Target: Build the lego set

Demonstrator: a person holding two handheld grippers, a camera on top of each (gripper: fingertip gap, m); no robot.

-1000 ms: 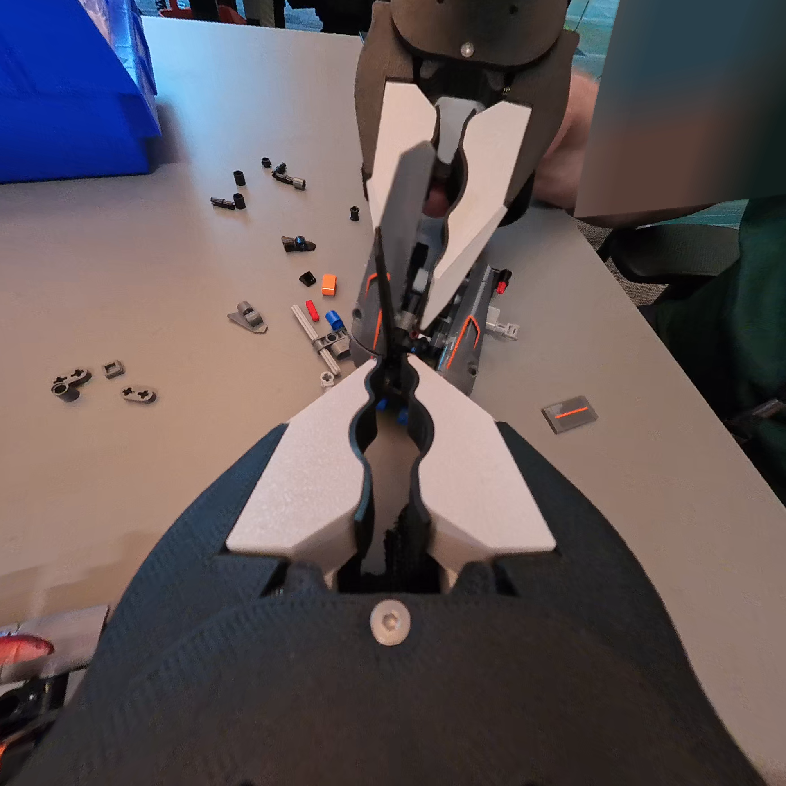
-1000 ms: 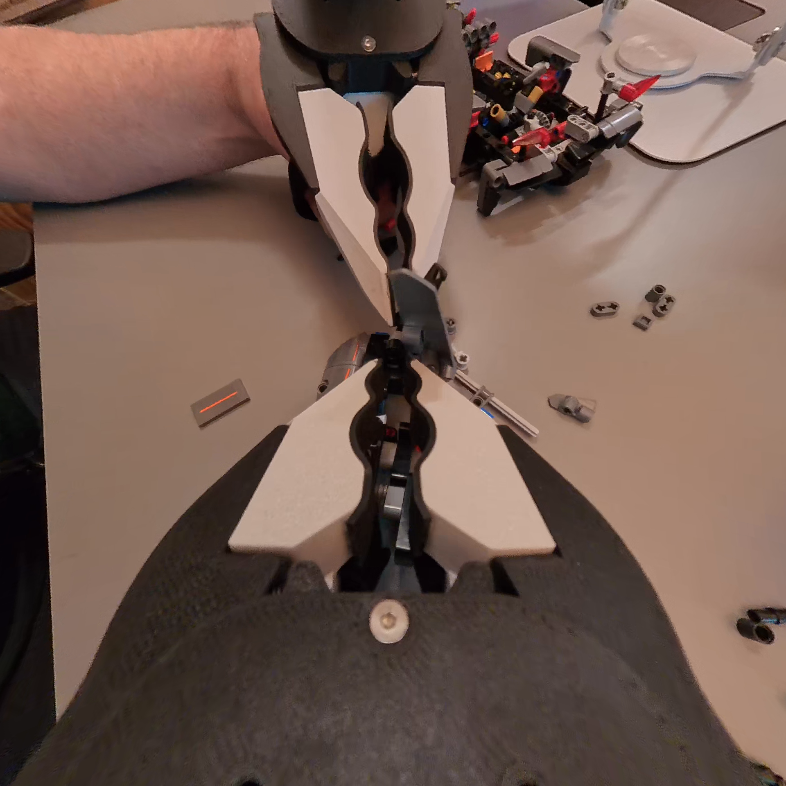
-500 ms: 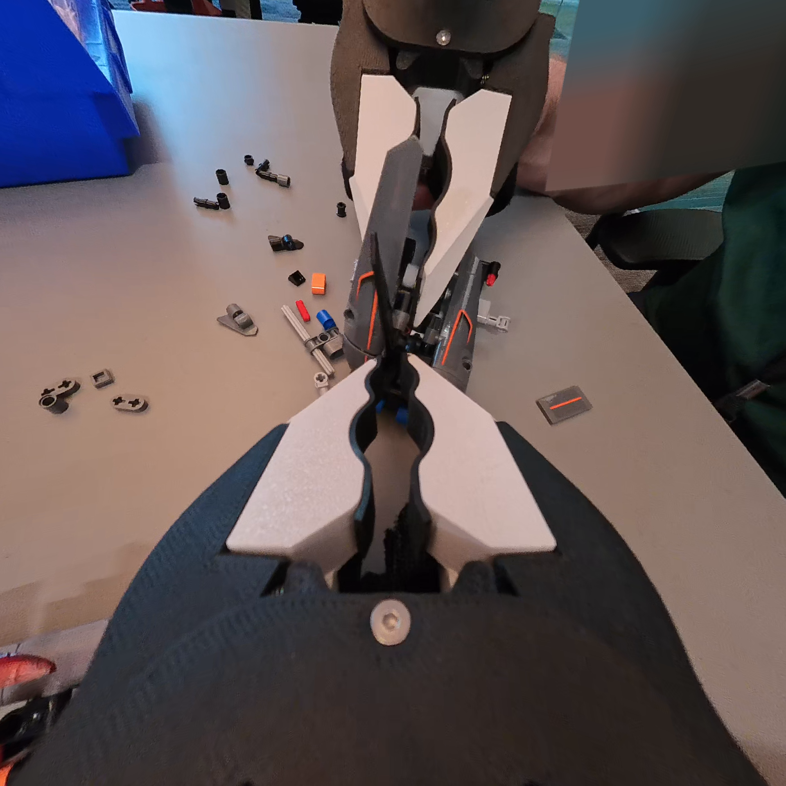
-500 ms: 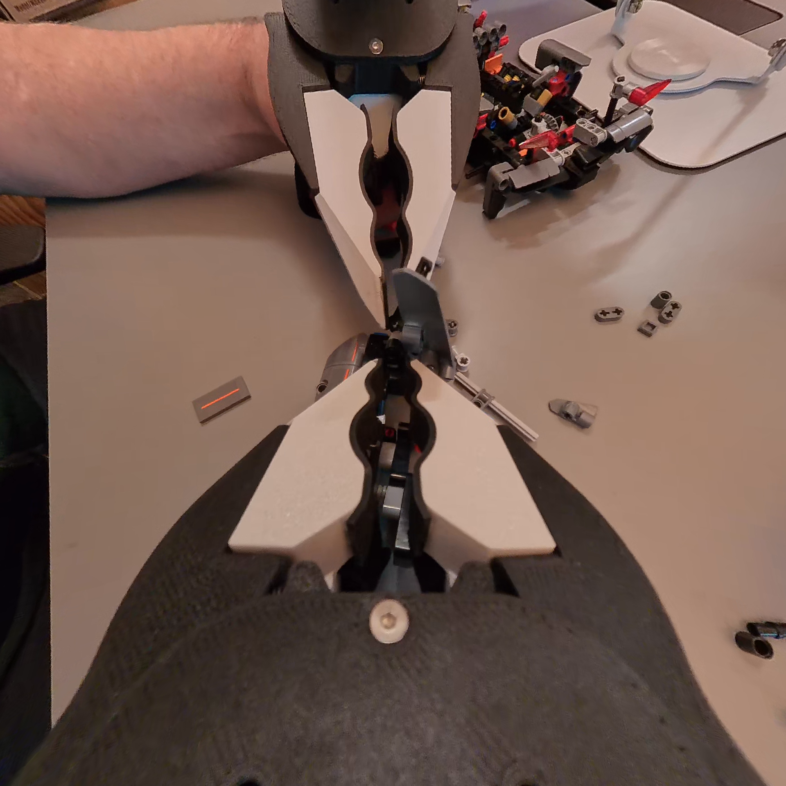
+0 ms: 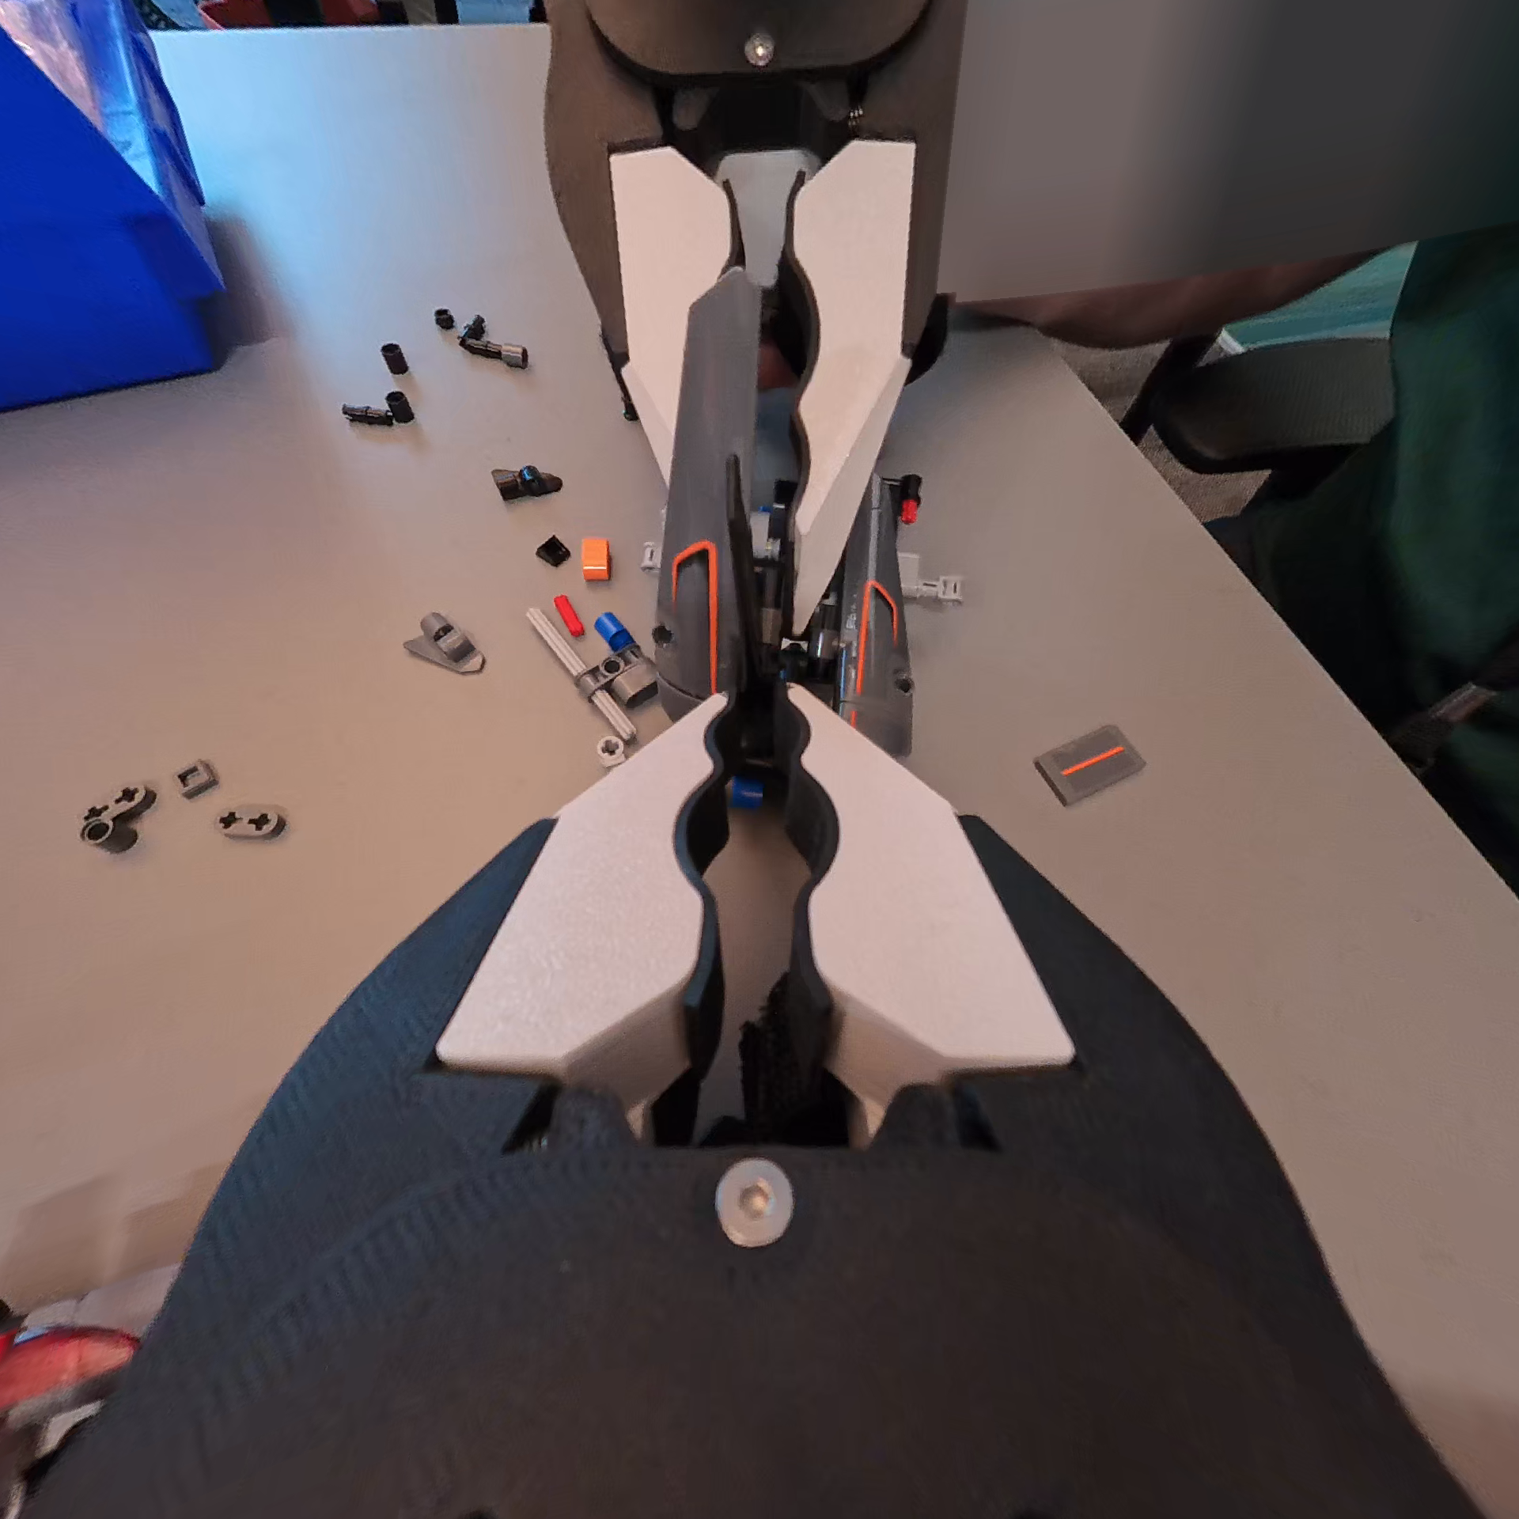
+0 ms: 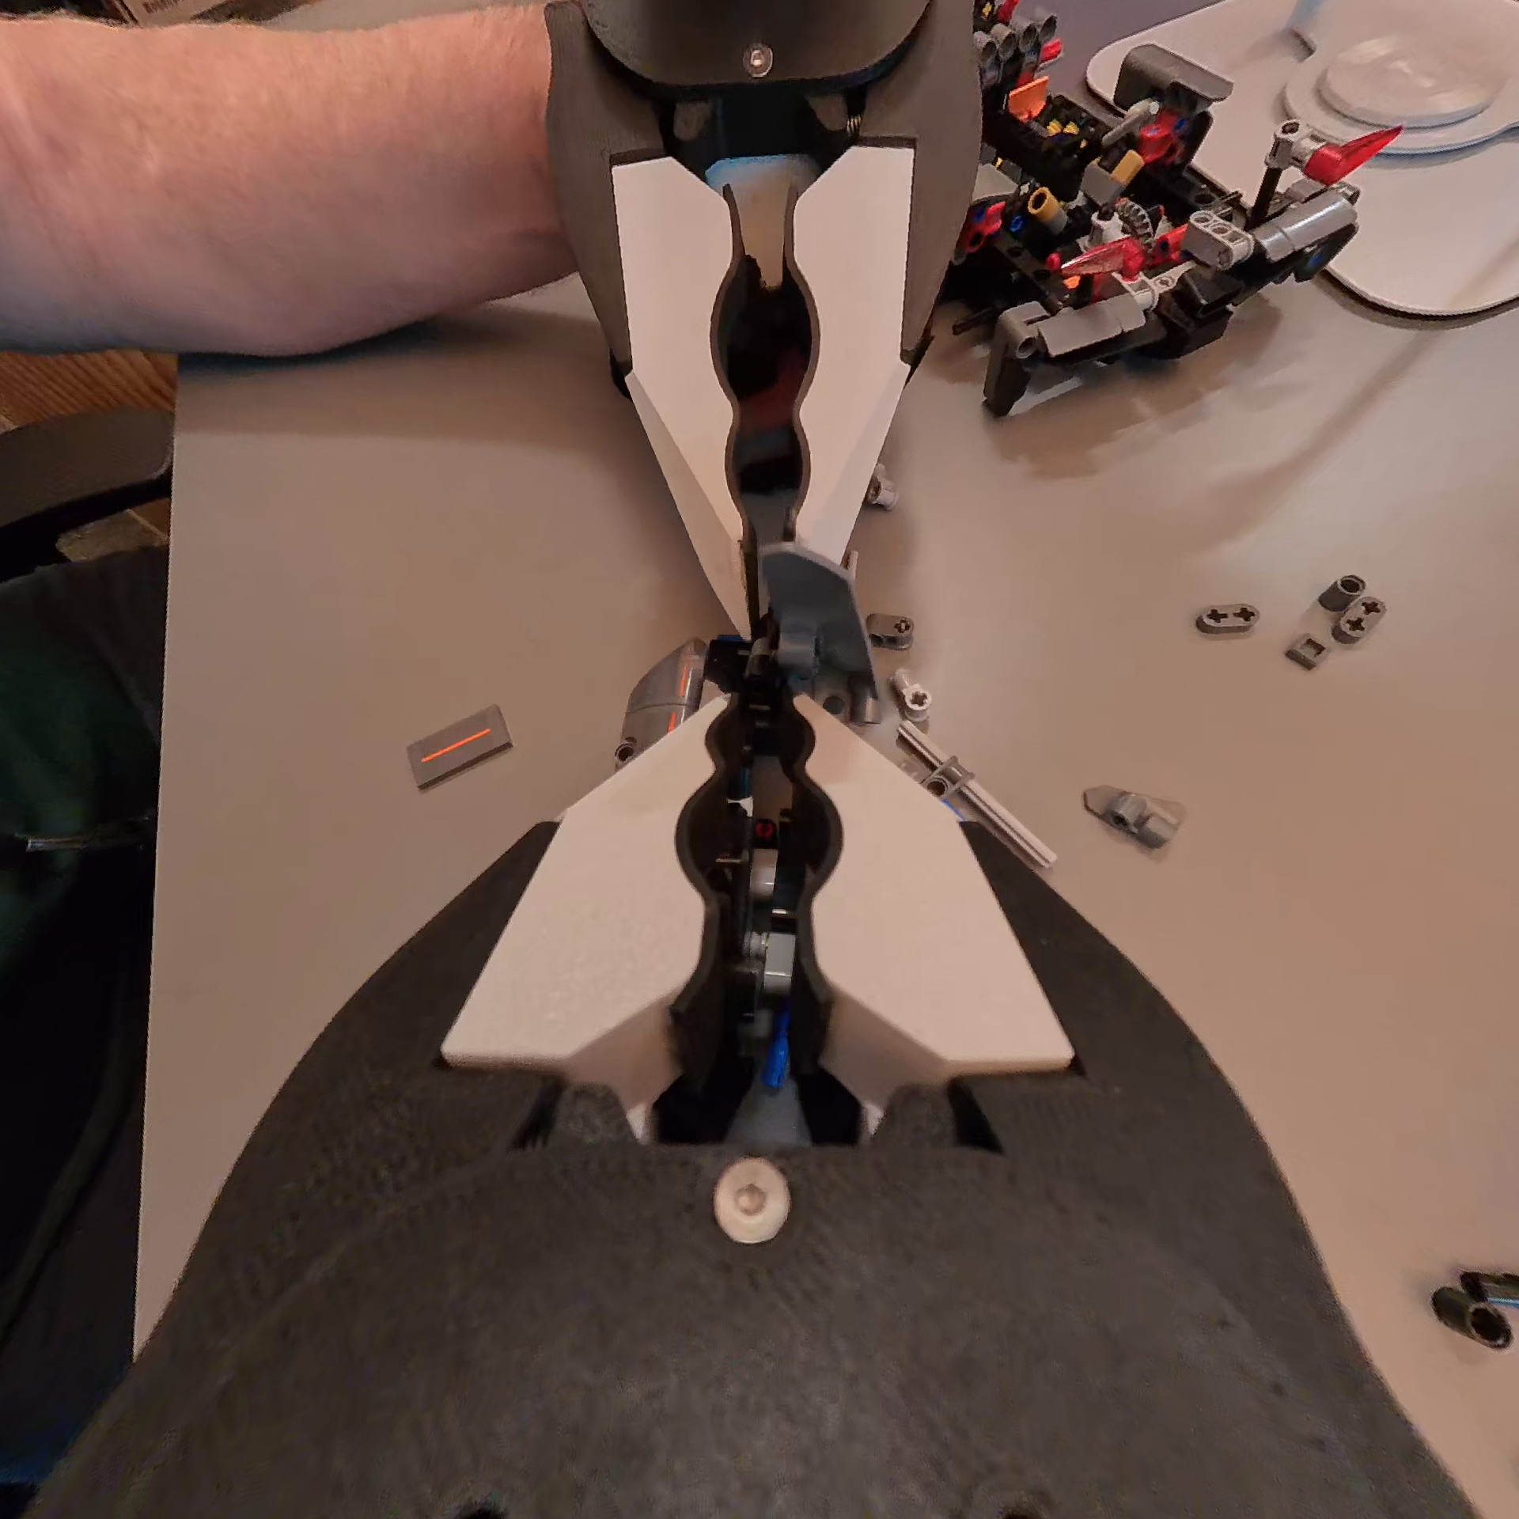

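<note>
My left gripper (image 5: 756,708) is shut on a thin black piece (image 5: 737,567) that stands up from its tips. My right gripper (image 6: 760,700) faces it tip to tip and is shut on a lego assembly (image 6: 768,888) of black and grey parts. The assembly carries dark grey panels with orange lines (image 5: 694,608) and a grey curved fin (image 6: 814,604). The right gripper shows at the top of the left wrist view (image 5: 791,637). The left gripper shows at the top of the right wrist view (image 6: 752,612). The join between piece and assembly is hidden by the fingers.
Loose parts lie on the grey table (image 5: 247,575): an orange piece (image 5: 596,559), a blue pin (image 5: 612,633), a grey axle (image 6: 974,793), a grey tile with an orange line (image 6: 459,744). A partly built model (image 6: 1151,247) stands far right. A blue bin (image 5: 82,247) and a forearm (image 6: 247,181) show.
The right gripper and its assembly have turned from tilted to straight on, facing my left gripper. Both grippers stay shut, with their tips still together.
</note>
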